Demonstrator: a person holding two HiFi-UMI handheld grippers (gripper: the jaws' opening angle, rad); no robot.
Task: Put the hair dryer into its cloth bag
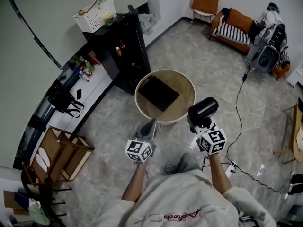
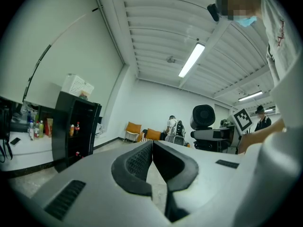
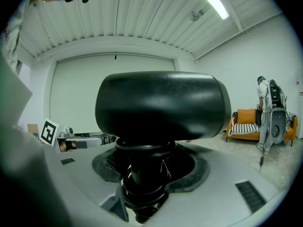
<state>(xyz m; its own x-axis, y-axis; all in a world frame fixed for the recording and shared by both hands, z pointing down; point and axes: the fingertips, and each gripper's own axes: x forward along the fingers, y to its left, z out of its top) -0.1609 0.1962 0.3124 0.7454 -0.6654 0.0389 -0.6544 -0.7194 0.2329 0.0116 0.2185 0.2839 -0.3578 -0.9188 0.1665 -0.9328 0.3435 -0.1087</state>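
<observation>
A black hair dryer (image 1: pixel 203 109) stands upright in my right gripper (image 1: pixel 200 125), right of the round beige table (image 1: pixel 189 86). In the right gripper view the jaws are shut on the hair dryer's (image 3: pixel 161 105) handle, which has its black cord (image 3: pixel 142 186) coiled round it, in my right gripper (image 3: pixel 149 167). A dark flat cloth bag (image 1: pixel 158 92) lies on the table. My left gripper (image 1: pixel 148 126) hovers at the table's near edge. Seen from the left gripper view, my left gripper (image 2: pixel 152 148) has its pads together with nothing between them, and the hair dryer (image 2: pixel 203 117) shows to its right.
A black cabinet (image 1: pixel 124 48) with a white basket (image 1: pixel 96 14) on top stands behind the table. A counter with bottles (image 1: pixel 85 71) and a black bag (image 1: pixel 64 100) runs along the left wall. A wooden rack (image 1: pixel 61 152) is at the left, a cable (image 1: pixel 239 122) crosses the floor, and an orange sofa (image 1: pixel 236 25) is far right.
</observation>
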